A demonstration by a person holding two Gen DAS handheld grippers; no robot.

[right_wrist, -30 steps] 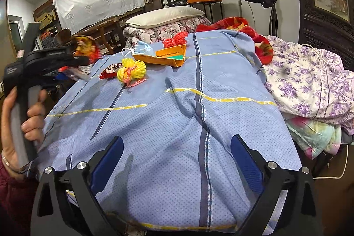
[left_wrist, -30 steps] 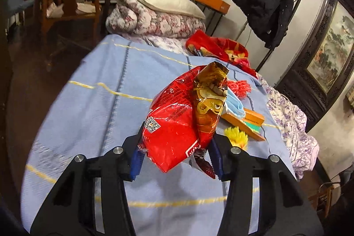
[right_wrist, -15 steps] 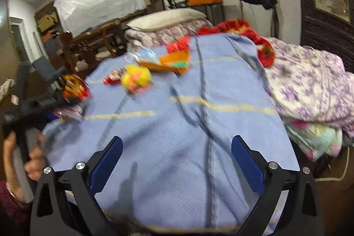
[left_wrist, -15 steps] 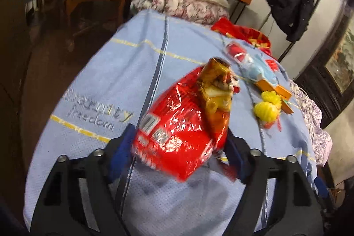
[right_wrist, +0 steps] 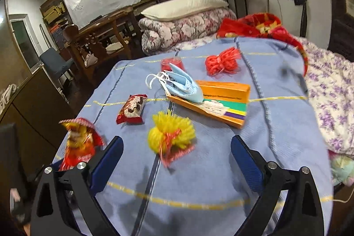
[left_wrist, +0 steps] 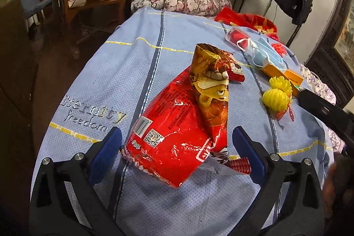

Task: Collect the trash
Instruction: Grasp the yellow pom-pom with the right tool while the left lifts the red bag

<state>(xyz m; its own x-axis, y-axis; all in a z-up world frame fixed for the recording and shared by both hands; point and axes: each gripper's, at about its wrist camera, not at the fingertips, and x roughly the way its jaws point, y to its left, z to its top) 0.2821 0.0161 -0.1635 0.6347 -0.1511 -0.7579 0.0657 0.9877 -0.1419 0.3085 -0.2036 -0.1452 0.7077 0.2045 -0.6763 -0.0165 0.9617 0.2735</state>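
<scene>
Trash pompom point(right_wrist: 171, 136), yellow, lies mid-bed just ahead of the right gripper point(right_wrist: 176, 153), centred between its wide, empty jaws.

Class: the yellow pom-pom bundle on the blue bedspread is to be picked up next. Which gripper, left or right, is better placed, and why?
Right. The right gripper is open, with the yellow pom-pom bundle just ahead between its fingers. The left gripper is opening around the red snack bag.

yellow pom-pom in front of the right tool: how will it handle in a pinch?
The yellow pom-pom looks fluffy, so it will likely squash rather than resist the pads. It is probably very light and may snag or cling. The crinkled red wrapper trailing from it looks floppy and will probably dangle.
</scene>
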